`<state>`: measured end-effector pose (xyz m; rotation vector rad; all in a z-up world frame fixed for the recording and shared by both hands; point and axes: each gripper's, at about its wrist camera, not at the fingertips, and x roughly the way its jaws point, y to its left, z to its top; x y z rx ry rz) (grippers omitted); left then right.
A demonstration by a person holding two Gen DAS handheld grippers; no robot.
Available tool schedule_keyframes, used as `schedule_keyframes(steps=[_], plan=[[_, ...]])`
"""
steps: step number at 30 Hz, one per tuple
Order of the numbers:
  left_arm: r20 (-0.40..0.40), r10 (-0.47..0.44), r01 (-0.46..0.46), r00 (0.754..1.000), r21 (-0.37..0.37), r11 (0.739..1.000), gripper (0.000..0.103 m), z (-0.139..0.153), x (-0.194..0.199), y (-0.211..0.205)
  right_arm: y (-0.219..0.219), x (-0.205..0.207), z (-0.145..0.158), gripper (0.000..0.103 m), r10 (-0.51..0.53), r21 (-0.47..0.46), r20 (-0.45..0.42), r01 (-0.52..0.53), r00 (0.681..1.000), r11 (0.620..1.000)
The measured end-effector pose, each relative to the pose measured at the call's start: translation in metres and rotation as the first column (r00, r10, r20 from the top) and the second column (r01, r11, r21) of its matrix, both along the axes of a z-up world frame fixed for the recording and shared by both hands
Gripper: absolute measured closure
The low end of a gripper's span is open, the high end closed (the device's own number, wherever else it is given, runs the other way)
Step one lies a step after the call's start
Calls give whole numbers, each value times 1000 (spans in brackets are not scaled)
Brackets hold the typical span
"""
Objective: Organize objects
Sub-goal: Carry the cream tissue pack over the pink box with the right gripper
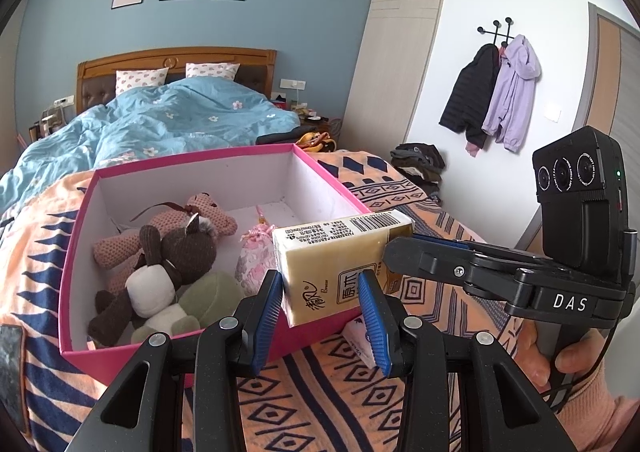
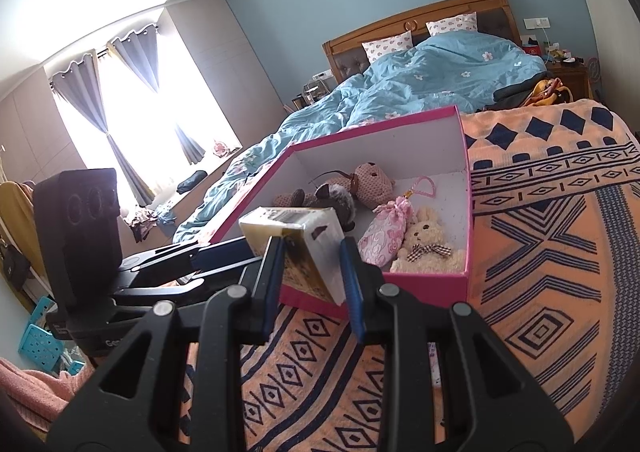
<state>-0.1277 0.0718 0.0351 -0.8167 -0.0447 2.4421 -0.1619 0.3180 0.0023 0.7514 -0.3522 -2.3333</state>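
Left wrist view: a yellow tissue pack (image 1: 340,264) is held above the near right corner of a pink box (image 1: 132,352), which stands open on a bed covered by an orange patterned blanket (image 1: 420,404). The pack is pinched between the blue pads of the left gripper (image 1: 322,294), whose jaws are closed against its two long sides. From 3 o'clock the right gripper (image 1: 390,248) reaches in, and its black tip is seen touching the pack's right end; whether those jaws press the pack cannot be told from this view. Inside the box a brown plush toy (image 1: 168,260) is laid over a pink knitted bear (image 1: 200,219), with a green and white plush (image 1: 188,304) at 6 o'clock of them and a pink pouch (image 1: 256,252) at 3 o'clock, partly hidden by the pack. A small white packet (image 1: 362,340) is seen on the blanket just under the pack.

In the right wrist view the same tissue pack (image 2: 304,252) is framed by the right gripper (image 2: 310,264), its jaws set against both sides of the pack's end, while the left gripper (image 2: 224,256) comes in from 9 o'clock. The pink box (image 2: 400,284) is seen behind, and a cream bear (image 2: 424,244) with a checked bow is tucked in its near right corner beside the pink pouch (image 2: 384,232). A blue quilt (image 2: 400,91) is spread over the bed at 12 o'clock.
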Motion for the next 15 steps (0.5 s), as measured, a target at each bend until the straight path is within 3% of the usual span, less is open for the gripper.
schedule_keyframes(steps=[15], plan=[[-5,3,-3,1000,-8,1000,63,5,-12,2,3,-16,-1,71,-7,-31,20,7,1000,999]])
